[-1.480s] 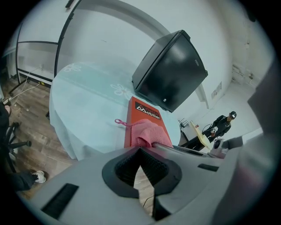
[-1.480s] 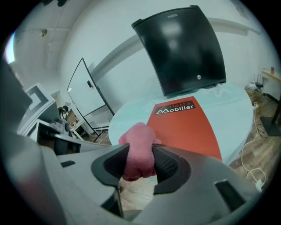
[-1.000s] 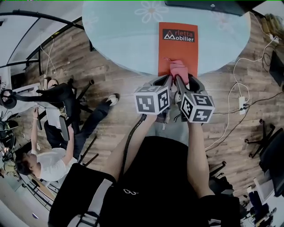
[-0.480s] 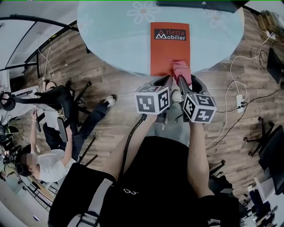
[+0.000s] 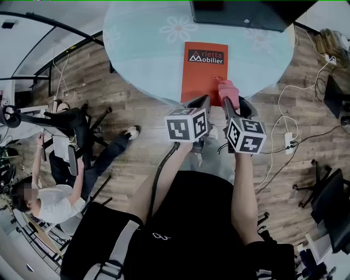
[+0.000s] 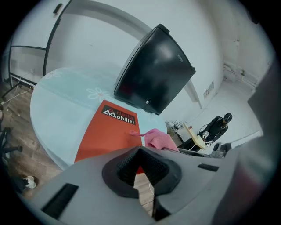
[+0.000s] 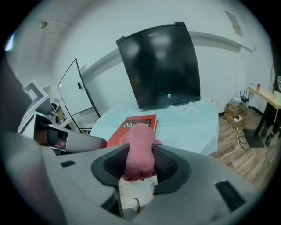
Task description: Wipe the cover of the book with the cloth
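A round pale table [image 5: 142, 46] carries a black monitor [image 5: 246, 12] at its far side and, ahead of both pairs of jaws, an orange book [image 5: 202, 76] lying flat with its cover up. The right gripper [image 7: 140, 154] has its jaws pinching a bunched pink cloth [image 5: 228, 90], whose free end sticks out past the jaw tips over the book's near right corner. Whether it presses on the cover or hangs just above it cannot be told. The left gripper [image 6: 139, 150], just beside the right one at the table's near edge, has its jaws pressed together on nothing, with the book's near edge directly ahead of them. The wiping appears to be at an early or middle stage: the cloth is in hand and at the book, but nearly all of the cover, the title end included, lies beyond the jaws and looks yet to be passed over. No dirt or streaks show to mark what is done.
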A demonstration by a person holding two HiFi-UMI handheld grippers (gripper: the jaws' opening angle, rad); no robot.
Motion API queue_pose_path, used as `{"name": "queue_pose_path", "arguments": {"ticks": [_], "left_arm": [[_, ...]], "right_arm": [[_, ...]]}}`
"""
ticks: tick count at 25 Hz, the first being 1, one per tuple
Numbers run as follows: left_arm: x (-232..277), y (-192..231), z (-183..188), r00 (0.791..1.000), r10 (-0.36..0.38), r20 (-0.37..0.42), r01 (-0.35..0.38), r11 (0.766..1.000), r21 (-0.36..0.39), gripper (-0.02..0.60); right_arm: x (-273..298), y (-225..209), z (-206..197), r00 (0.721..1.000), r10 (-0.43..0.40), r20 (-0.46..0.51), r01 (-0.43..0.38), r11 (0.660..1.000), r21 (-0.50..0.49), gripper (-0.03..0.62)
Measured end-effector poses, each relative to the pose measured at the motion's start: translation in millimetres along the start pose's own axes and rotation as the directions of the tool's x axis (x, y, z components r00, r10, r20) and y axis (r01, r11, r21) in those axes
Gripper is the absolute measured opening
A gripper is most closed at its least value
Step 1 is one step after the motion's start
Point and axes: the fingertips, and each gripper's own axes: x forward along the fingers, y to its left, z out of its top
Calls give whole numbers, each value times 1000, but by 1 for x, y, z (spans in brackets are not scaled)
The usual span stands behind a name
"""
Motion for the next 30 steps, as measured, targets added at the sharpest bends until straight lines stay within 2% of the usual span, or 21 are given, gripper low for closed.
{"name": "queue_pose_path", "arguments": {"ticks": [6, 10, 14, 16, 20, 23, 25, 28, 30], "left_arm": [[-11, -12, 39, 993, 45, 110, -51, 997, 52, 12], [-25, -32, 90, 968, 29, 248, -48, 996, 71, 12], [-47, -57, 132, 929, 9, 370, -55, 992, 115, 12], [-59, -70, 148, 906, 15, 423, -96, 981, 171, 12], [-90, -92, 187, 834, 17, 552, -192, 946, 260, 12], [-111, -107, 206, 786, -10, 618, -205, 939, 275, 12], [-123, -114, 210, 765, -18, 644, -215, 935, 281, 12], [-135, -118, 209, 740, -6, 672, -279, 907, 315, 12], [-140, -117, 207, 726, 1, 688, -294, 905, 309, 12]], "right_arm": [[-11, -7, 48, 995, 37, 95, -28, 995, -93, 163], [-28, -18, 104, 975, 62, 211, -31, 989, -144, 163], [-52, -13, 151, 940, 123, 319, -64, 980, -188, 163], [-63, -9, 168, 921, 150, 361, -82, 977, -198, 161], [-83, 6, 210, 864, 226, 451, -126, 962, -241, 160], [-99, 16, 234, 821, 261, 507, -139, 954, -265, 153], [-110, 20, 242, 798, 274, 536, -143, 951, -274, 148], [-119, 27, 246, 784, 285, 551, -135, 946, -296, 144], [-121, 31, 246, 787, 286, 546, -118, 939, -322, 143]]}}
